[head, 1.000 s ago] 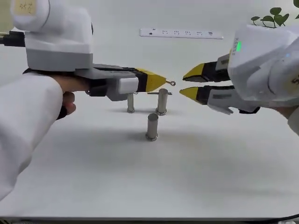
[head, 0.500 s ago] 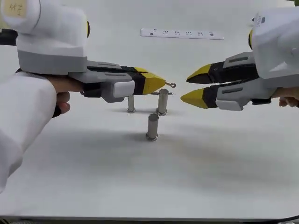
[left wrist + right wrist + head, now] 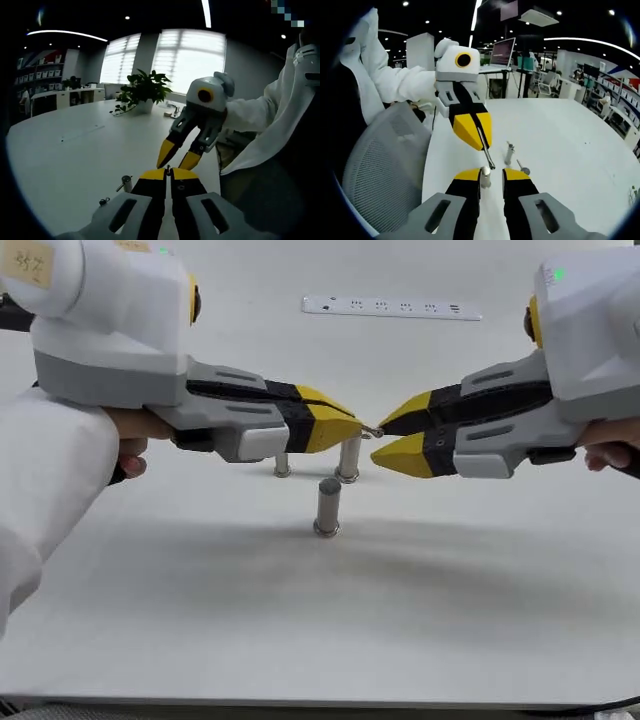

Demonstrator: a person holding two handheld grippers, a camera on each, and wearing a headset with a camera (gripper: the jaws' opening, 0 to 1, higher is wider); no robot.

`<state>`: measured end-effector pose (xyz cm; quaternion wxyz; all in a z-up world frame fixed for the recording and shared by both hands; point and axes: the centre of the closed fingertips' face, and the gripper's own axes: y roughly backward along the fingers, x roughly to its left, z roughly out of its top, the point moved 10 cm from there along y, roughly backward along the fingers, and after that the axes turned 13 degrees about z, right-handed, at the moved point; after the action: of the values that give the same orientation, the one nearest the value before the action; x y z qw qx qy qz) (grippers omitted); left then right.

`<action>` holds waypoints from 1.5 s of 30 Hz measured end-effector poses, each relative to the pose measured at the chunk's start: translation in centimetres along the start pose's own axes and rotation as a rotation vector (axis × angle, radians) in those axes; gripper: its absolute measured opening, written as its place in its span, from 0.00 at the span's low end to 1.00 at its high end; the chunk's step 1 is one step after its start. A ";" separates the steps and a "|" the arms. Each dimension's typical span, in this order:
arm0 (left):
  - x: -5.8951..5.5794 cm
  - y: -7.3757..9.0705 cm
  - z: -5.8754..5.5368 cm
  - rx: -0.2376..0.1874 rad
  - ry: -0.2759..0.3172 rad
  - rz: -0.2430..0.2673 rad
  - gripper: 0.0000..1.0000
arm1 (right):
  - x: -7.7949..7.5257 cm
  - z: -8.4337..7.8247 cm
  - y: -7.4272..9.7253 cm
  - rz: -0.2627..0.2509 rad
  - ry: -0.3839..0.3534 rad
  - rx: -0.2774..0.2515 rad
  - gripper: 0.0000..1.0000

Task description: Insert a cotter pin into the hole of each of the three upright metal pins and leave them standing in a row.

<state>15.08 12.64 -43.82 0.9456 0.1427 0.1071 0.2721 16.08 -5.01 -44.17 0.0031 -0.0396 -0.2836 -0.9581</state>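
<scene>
Your left claw [image 3: 348,429] is clamped shut on a cotter pin [image 3: 371,430], held level above the middle of the white worktop [image 3: 300,620]. Your right claw [image 3: 380,442] faces it tip to tip, its jaws parted and gripping nothing. The cotter pin's long axis runs along the left claw's own line, straight toward the right claw, and its looped end pokes into the gap between those parted jaws. In the right gripper view the thin shaft slants down from the left claw's yellow tips toward the right claw's mouth. Below the meeting point, a little toward the near edge, stands the front metal pin [image 3: 327,505], upright and apart from the rest. The rear metal pin [image 3: 348,458] and the left rear metal pin [image 3: 283,466] stand side by side behind it, toward the far edge. The claws hide their tops, so whether either carries a cotter pin cannot be told. A power strip [image 3: 390,308] lies along the far edge. This reads as a hand-over or regrip. Your right claw is the nearer one to the loop and would need to close squarely on it before the left claw lets go. The shaft must then come down level with a hole in an upright pin.
</scene>
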 end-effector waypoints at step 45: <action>-1.1 0.0 -1.8 0.088 -0.234 -0.062 0.00 | 1.2 0.2 -1.2 0.095 0.110 0.078 0.00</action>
<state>13.66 12.41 -45.37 0.9524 0.2113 0.0122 0.2194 14.84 -3.91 -44.55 0.0655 -0.0003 -0.3181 -0.9458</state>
